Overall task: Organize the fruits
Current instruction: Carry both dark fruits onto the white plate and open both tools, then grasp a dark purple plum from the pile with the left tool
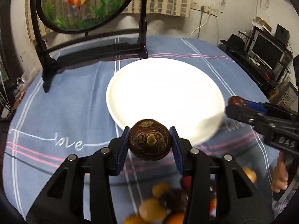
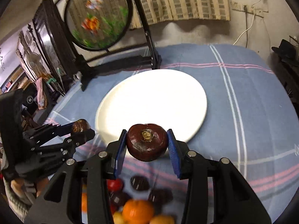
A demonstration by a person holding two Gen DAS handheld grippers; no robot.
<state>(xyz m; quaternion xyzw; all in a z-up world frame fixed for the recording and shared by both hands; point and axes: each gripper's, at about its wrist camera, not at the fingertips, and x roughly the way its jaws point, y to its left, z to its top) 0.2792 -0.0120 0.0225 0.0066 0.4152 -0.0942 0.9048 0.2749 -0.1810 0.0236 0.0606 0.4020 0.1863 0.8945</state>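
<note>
Item: two mangosteens, dark maroon, one per gripper.
Left gripper [image 1: 149, 140]: blue pads clamped on mangosteen [image 1: 150, 140], part-closed, above near rim of white plate [image 1: 119, 85].
Right gripper [image 2: 147, 142]: same grip on second mangosteen [image 2: 147, 144], by plate's near edge.
Remaining fruit pile [image 2: 138, 211]: oranges, tomato, more mangosteens, on blue checked tablecloth [image 2: 243, 97] under both grippers.
Handling advice: carry fruit over plate centre, lower until touching, release apart from each other; round fruit likely rolls.
Background: fish-painted screen [image 1: 82, 5] behind plate; avoid.
</note>
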